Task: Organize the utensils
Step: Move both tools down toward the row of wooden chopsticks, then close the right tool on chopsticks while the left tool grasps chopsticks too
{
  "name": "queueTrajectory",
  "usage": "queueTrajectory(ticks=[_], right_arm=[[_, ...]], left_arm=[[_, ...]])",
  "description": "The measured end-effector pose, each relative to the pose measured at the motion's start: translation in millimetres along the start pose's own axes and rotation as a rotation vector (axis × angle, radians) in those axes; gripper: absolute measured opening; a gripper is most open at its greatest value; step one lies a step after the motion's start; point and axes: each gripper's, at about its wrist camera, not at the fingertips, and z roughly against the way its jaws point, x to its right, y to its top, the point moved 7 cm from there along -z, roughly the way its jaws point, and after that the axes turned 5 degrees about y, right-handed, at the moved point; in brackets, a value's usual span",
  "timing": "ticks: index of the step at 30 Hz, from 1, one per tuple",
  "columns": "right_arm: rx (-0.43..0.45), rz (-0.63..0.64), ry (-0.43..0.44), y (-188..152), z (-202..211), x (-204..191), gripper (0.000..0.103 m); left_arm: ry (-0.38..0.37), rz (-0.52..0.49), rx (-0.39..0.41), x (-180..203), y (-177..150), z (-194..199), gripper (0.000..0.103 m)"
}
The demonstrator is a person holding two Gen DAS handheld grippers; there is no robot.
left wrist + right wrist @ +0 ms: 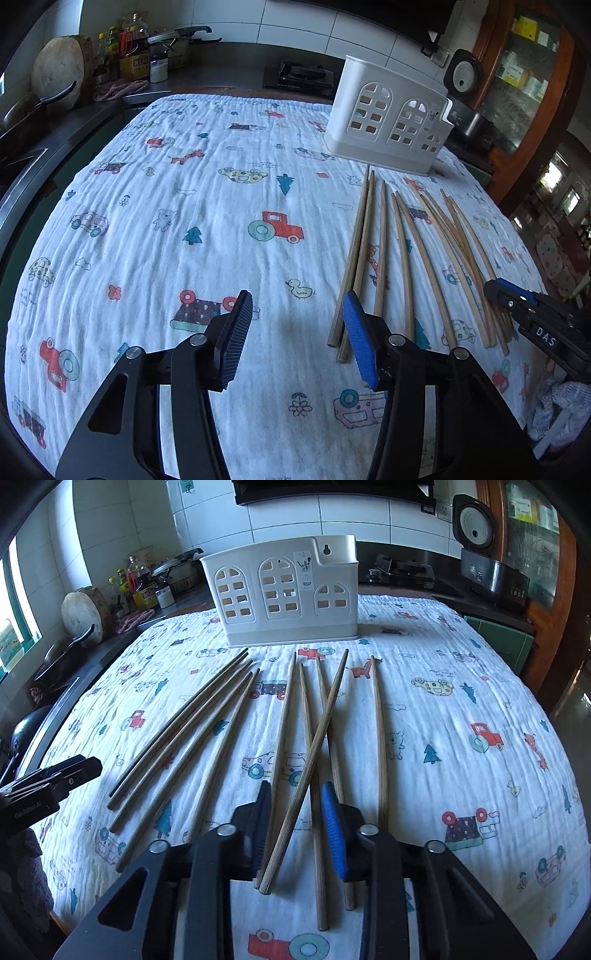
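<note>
- Left wrist view: the left gripper (pixel 297 338) hangs over the cloth (pixel 207 206), fingers apart with only cloth between them. Its blue pad (pixel 360 339) sits just beside the near ends of the leftmost chopsticks (pixel 402 258), which lie fanned out in front of the holder (pixel 388 118). The right gripper (pixel 513 299) shows over the chopsticks' far side (its fingers' state is unclear here).
- Right wrist view: the right gripper (pixel 297 821) has narrowed around several crossed chopsticks (pixel 314 738) in front of the holder (pixel 284 594); whether the pads press them I cannot tell.
</note>
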Motion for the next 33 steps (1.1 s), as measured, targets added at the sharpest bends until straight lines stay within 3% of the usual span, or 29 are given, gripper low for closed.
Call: queueTrajectory(ticks=[7, 19, 25, 33], right_arm=[[-0.021, 0.019, -0.053, 0, -9, -3, 0.01], [-0.036, 0.049, -0.114, 1, -15, -2, 0.008], [-0.014, 0.025, -0.104, 2, -6, 6, 0.007], [0.034, 0.038, -0.084, 9, 12, 9, 0.007]], left_arm=[[-0.032, -0.022, -0.008, 4, 1, -6, 0.043], [-0.073, -0.063, -0.016, 14, -4, -7, 0.041], [-0.106, -0.079, -0.04, 22, -3, -14, 0.024], [-0.111, -0.131, -0.053, 37, 9, -23, 0.012]])
